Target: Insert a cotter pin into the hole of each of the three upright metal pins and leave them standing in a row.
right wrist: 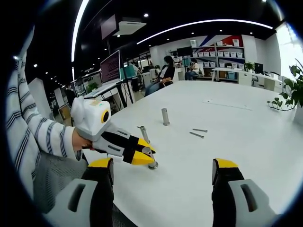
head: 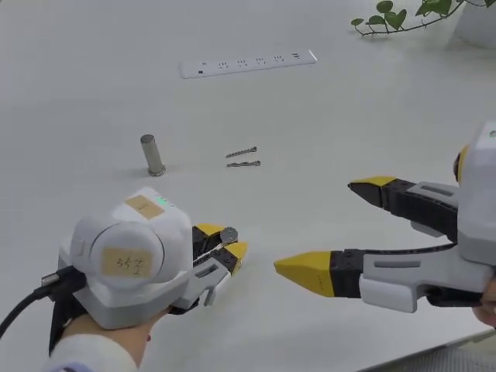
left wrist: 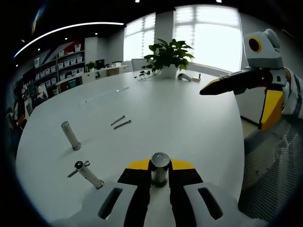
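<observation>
My left gripper (head: pixel 225 242) is shut on a short upright metal pin (left wrist: pixel 160 168), which stands on the white table near its front edge. A second metal pin (head: pixel 153 155) stands free farther back on the left. In the left gripper view a third pin (left wrist: pixel 88 173), with a cotter pin through its top, stands near the gripper's left side. Two loose cotter pins (head: pixel 242 158) lie side by side at mid-table. My right gripper (head: pixel 335 229) hovers to the right of the held pin, jaws wide open and holding nothing.
A white power strip (head: pixel 248 63) lies at the far side of the table (head: pixel 349 116). A potted plant (head: pixel 403 15) sits at the far right corner. People and shelves are in the background of the right gripper view.
</observation>
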A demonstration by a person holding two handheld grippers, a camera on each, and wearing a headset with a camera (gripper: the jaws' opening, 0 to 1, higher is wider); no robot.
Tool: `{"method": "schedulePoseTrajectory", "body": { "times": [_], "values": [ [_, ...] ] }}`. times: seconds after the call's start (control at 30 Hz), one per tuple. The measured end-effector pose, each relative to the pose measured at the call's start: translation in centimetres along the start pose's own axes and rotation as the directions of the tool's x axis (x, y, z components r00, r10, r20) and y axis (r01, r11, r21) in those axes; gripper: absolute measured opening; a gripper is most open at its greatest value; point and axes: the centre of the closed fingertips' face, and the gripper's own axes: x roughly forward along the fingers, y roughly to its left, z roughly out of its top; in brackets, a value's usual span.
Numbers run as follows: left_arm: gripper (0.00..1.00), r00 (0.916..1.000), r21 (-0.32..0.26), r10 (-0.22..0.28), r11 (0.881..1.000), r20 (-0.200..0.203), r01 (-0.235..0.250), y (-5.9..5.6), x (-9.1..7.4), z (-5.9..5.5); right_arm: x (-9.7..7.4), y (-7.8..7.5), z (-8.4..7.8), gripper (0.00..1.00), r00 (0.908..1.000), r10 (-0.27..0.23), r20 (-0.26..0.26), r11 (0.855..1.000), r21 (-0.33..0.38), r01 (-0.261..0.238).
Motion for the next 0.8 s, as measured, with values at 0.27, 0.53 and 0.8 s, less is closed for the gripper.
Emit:
{"method": "schedulePoseTrajectory", "body": {
  "times": [0.27, 0.53, 0.8],
  "values": [
    [0.14, 0.9988, -0.003, -0.047, 0.999, -0.01, 0.047, -0.1, -0.8, 0.4, 0.1, 0.0, 0.1, 0.84, 1.0, 0.004, -0.003, 1.0, -0.004, -0.004],
    [0.48, 0.9888, 0.047, -0.148, 0.988, 0.016, 0.147, -1.0, -3.3, 1.1, 0.3, 0.0, -0.1, 0.84, 0.9998, 0.009, -0.017, 1.0, -0.007, -0.009],
    [0.77, 0.9797, -0.019, -0.2, 0.98, 0.015, 0.2, -1.4, -5.7, 0.3, 0.3, -0.2, -0.2, 0.83, 0.9992, 0.011, -0.039, 1.0, -0.018, -0.011]
  ]
}}
